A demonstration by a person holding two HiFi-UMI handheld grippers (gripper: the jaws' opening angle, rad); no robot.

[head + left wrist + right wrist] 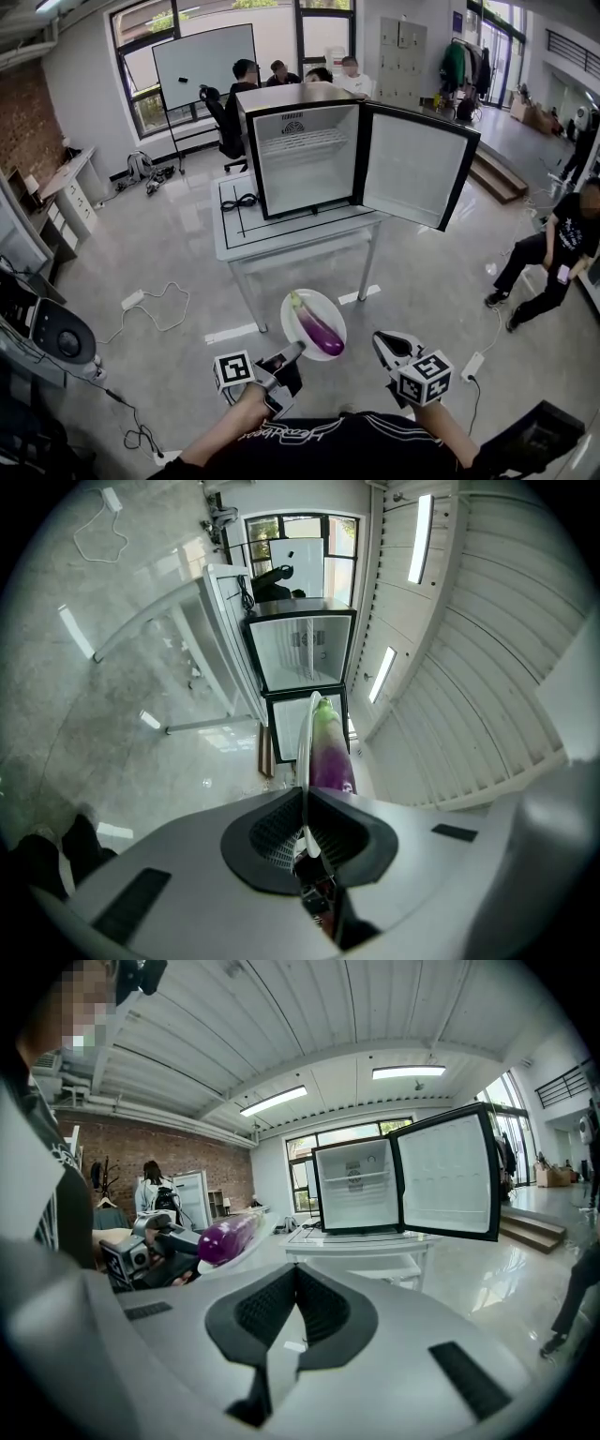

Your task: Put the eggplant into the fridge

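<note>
Head view, left gripper (292,351): we hold it low in the frame, its jaws clamped on the near rim of a white plate (325,305).
Head view, eggplant (319,328): it lies lengthwise on that plate, green cap on the far side, purple body toward us.
Head view, right gripper (382,339): we hold it just right of the plate and apart from it, jaws together, nothing in them.
Head view, fridge (309,159): it stands on a white table (281,244) well ahead of the plate, its door (412,169) swung wide to the right, one wire shelf (306,142) inside.
Head view, surroundings: a coiled cable (239,201) lies on the table left of the fridge; a whiteboard (204,53) and several seated people (279,71) are behind it; another person (553,253) crouches at the right.
Left gripper view, jaws: we see them closed on the thin plate rim (306,733), which runs edge-on straight out from between the pads.
Left gripper view, eggplant (330,752): it rests against one side of the plate, beyond the jaws, with the open fridge (300,653) farther off in line with it.
Right gripper view, jaws: they meet with nothing between them.
Right gripper view, eggplant (225,1237): it is off to the left on the plate, well short of the open fridge (356,1185).
</note>
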